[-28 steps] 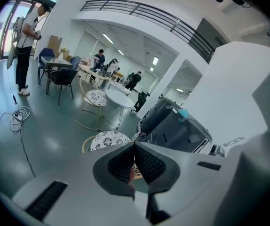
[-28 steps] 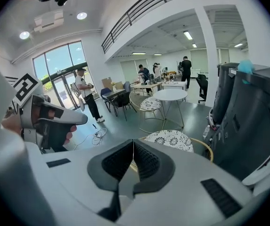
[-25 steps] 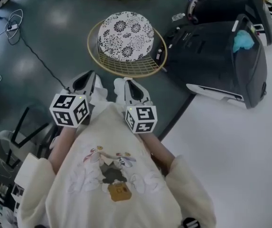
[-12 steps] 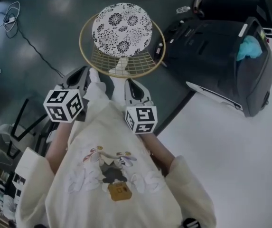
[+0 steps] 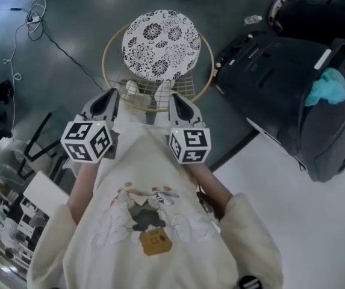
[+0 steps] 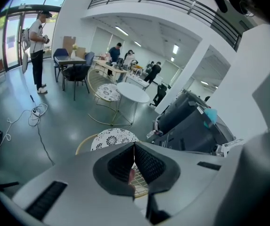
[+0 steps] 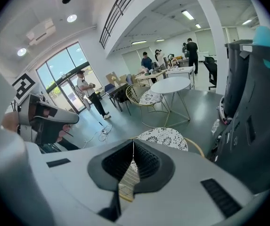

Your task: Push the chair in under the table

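Note:
A round chair (image 5: 160, 44) with a gold wire frame and a black-and-white flowered cushion stands on the dark floor, just left of the white table (image 5: 298, 209). It also shows ahead in both gripper views, as the chair (image 6: 110, 138) and the chair (image 7: 166, 136). My left gripper (image 5: 109, 96) and right gripper (image 5: 176, 99) are both shut and hold nothing. Side by side, their tips lie over the near wire rim of the chair. Whether they touch it I cannot tell. In their own views the left gripper (image 6: 134, 148) and right gripper (image 7: 134, 143) show their jaws pressed together.
Open black cases (image 5: 280, 80), one with a teal cloth (image 5: 329, 88), sit right of the chair at the table's far corner. A cable (image 5: 24, 32) trails on the floor to the left. Black-framed furniture (image 5: 15, 152) stands near left. A second table (image 6: 134, 92) and people are farther off.
Both grippers have moved forward toward the chair. Their tips went from short of the gold rim to over its near edge.

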`<state>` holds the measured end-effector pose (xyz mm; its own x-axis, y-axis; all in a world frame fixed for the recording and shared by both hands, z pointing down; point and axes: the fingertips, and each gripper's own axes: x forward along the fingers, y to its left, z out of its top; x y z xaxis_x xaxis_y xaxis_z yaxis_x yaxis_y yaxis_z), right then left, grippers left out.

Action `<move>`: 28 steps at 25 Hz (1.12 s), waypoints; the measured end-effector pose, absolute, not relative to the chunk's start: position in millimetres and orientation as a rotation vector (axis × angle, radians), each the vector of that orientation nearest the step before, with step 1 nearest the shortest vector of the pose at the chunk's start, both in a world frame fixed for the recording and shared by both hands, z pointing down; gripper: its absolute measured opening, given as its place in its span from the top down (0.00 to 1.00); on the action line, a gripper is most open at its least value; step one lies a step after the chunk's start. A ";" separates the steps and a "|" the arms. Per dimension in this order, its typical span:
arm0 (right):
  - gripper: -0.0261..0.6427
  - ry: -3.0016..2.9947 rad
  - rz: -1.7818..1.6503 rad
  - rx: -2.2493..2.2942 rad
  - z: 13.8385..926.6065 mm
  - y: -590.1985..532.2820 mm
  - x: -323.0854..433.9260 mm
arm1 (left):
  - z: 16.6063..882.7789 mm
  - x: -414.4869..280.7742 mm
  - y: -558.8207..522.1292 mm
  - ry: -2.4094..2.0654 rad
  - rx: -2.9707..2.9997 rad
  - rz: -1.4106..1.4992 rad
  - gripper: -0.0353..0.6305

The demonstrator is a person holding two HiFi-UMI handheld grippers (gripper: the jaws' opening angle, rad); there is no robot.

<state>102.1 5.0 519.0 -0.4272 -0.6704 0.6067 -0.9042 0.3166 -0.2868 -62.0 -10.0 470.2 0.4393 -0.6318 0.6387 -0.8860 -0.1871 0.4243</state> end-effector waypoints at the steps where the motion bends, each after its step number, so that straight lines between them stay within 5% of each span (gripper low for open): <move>1: 0.95 -2.219 0.854 1.394 519.9 -0.5 103.5 | 470.6 -61.8 -9.6 -1.294 1.896 0.411 0.93; 17: 0.94 -2.204 0.524 0.941 576.4 -1.0 97.0 | 534.0 -46.6 -35.6 -1.179 1.959 0.667 0.93; 21: 0.79 -2.134 0.530 0.810 605.8 18.4 93.5 | 565.7 -39.2 -18.0 -1.050 1.991 0.800 0.88; 28: 0.76 -2.059 0.305 0.609 643.7 41.4 84.5 | 613.9 -31.5 7.7 -0.965 1.798 0.694 0.80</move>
